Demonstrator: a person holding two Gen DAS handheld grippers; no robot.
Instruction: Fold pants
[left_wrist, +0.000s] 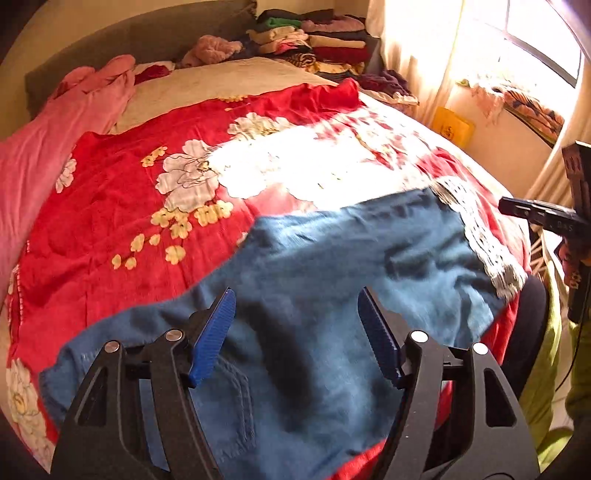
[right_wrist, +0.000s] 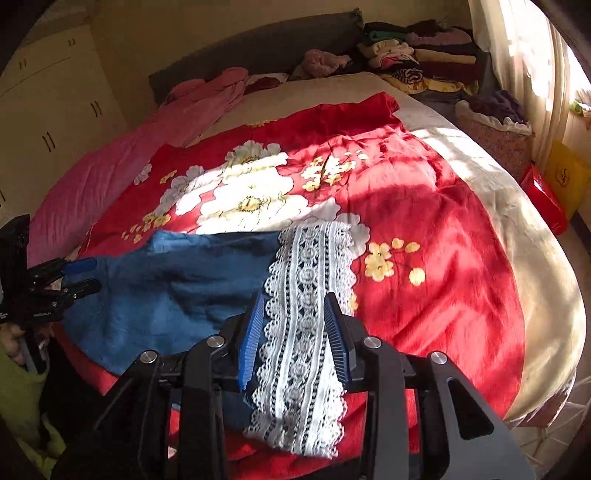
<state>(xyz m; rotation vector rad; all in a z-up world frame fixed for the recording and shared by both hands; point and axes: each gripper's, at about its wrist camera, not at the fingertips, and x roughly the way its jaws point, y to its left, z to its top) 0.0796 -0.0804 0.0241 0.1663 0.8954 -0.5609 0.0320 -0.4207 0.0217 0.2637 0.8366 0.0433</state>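
blue pads of the left hand-held gripper (left_wrist: 297, 332) stand wide apart over the pants (left_wrist: 332, 280), holding nothing. those blue pants lie flat on the red floral bedspread (left_wrist: 110, 206) at the bed's near edge, long axis crosswise, lace-trimmed hem (right_wrist: 306, 314) toward the window side. right hand-held gripper (right_wrist: 295, 339) straddles that lace, jaws narrowly parted, pads clear of it.
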